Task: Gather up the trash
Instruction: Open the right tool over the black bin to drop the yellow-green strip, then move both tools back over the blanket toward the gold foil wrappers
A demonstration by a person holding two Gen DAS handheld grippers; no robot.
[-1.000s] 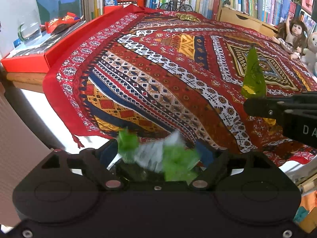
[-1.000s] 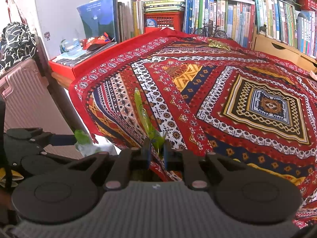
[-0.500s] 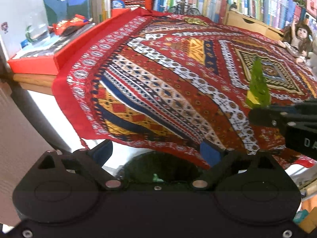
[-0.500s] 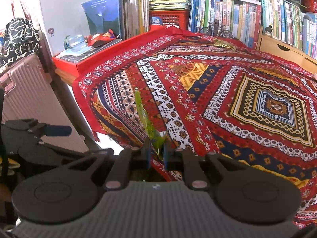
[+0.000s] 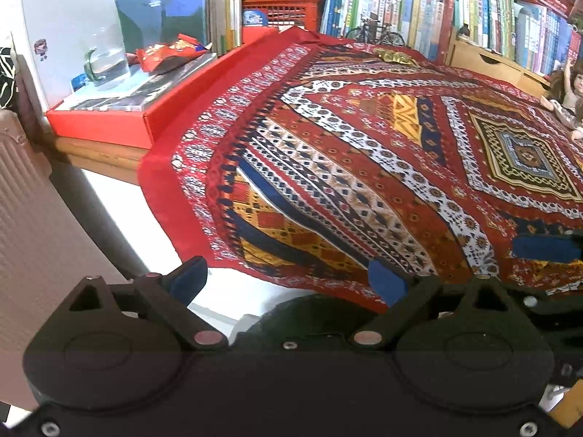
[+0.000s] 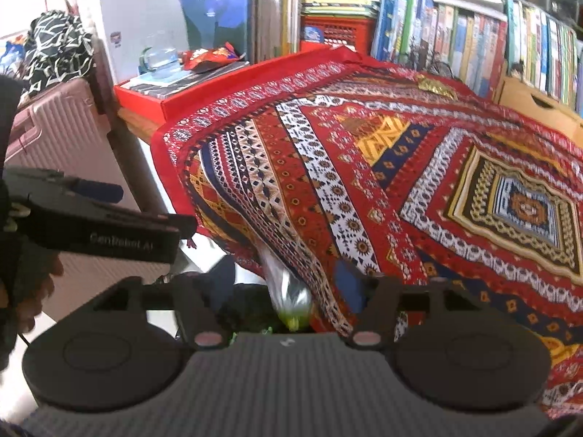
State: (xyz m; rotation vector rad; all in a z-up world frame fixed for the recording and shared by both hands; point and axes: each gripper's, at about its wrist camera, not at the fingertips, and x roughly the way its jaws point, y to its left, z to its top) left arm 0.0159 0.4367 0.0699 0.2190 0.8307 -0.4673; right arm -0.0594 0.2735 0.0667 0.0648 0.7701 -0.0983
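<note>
A green and silvery wrapper [image 6: 289, 300], blurred, hangs loose between the two blue-padded fingers of the right tongs [image 6: 288, 284] at the near edge of the tabletop, touching neither pad, above a dark bin opening [image 6: 251, 313] with green scraps in it. The right tongs are opening at this moment; a second ago they were clenched on this same wrapper, which then stood upright out of the pinch as a thin green strip. The right tongs tilt down over the near edge of the patterned red cloth [image 6: 364, 167] that drapes the tabletop.

To the left, the left tongs [image 5: 288, 280] also point downward over the cloth's near corner, spread wide and grasping nothing, with the same dark bin [image 5: 313, 313] below them. A second ago a blur of green and white trash lay between their fingers; it is gone from there now. In the right wrist view the left tongs [image 6: 98, 191] show side-on at the left edge, with part of a person's hand [image 6: 32, 291] behind them.

Farther off, a gold wrapper [image 6: 435, 87] lies on the far side of the cloth, and a red snack packet [image 5: 171, 52] sits on a red box [image 5: 105, 123] at the far left. Books line a shelf [image 5: 419, 7] behind, and a doll [image 5: 568, 94] lies at the far right.
</note>
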